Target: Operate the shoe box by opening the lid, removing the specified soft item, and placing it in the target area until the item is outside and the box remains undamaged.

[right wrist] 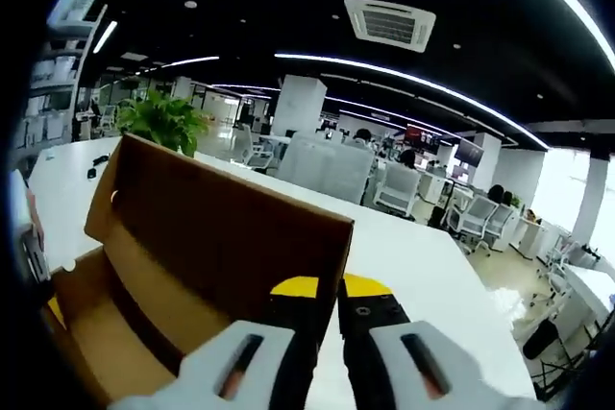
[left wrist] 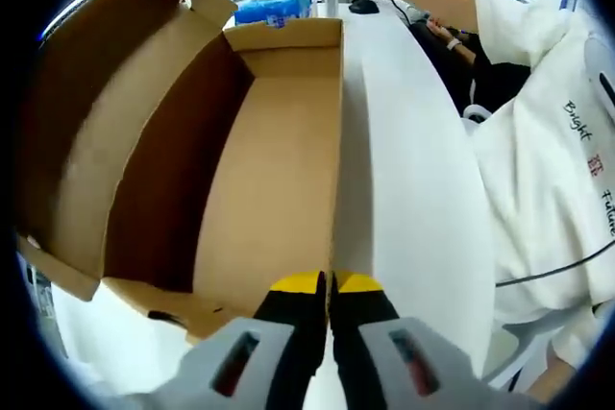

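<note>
Gripping the open shoe box (left wrist: 259, 180): left claw (left wrist: 331, 282) its wall, right claw (right wrist: 330, 287) its lid (right wrist: 231, 228).

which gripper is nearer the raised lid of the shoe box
Right. The right gripper grips the raised lid at its edge, while the left gripper pinches the box's near wall, away from the lid.

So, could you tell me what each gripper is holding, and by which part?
The left gripper pinches the box's side wall at its rim; the right gripper pinches the raised lid's edge.
</note>
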Demonstrator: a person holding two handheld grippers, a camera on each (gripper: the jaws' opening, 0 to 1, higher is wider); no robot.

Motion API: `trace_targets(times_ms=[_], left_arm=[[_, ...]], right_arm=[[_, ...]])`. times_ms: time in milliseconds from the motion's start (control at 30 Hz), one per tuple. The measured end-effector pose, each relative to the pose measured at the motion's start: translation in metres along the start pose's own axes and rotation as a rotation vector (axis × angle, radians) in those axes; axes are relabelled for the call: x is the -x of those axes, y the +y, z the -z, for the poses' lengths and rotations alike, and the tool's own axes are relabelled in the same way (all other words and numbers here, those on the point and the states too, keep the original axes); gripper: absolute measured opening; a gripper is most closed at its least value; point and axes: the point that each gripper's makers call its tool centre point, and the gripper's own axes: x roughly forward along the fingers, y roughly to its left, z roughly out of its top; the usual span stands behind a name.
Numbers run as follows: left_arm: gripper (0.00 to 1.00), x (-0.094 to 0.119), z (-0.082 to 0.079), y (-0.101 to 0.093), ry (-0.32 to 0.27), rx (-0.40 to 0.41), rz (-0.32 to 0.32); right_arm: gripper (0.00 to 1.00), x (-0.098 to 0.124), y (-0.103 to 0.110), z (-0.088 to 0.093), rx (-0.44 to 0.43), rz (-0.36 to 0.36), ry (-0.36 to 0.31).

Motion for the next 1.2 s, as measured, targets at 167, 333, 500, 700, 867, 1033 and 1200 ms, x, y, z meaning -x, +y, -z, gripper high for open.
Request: trace_targets(times_ms=[167,333,500,700,867,1033,1200], left_arm=[[0.01,0.000,0.000,0.001,-0.002,-0.002,-0.002],[0.02,0.000,0.000,0.001,0.006,0.006,-0.008],[0.02,0.000,0.001,0.001,0.005,0.008,-0.007],[0.02,0.001,0.001,0.001,0.000,-0.004,-0.019],[0.04,0.000,0.001,0.002,0.007,0.001,-0.042],[0.07,0.000,0.002,0.006,0.005,-0.036,-0.088],[0.09,0.000,0.001,0.007,-0.011,-0.054,-0.130]], right_arm=[[0.03,0.011,0.001,-0.001,0.001,0.009,-0.040],[0.03,0.024,0.003,-0.004,-0.027,-0.002,-0.087],[0.02,0.041,0.007,-0.005,-0.015,-0.007,-0.119],[0.02,0.042,0.007,-0.006,-0.012,0.010,-0.141],[0.02,0.038,0.006,-0.006,-0.024,0.009,-0.138],[0.02,0.039,0.003,-0.003,-0.035,0.021,-0.152],[0.02,0.040,0.004,-0.003,-0.071,0.012,-0.172]])
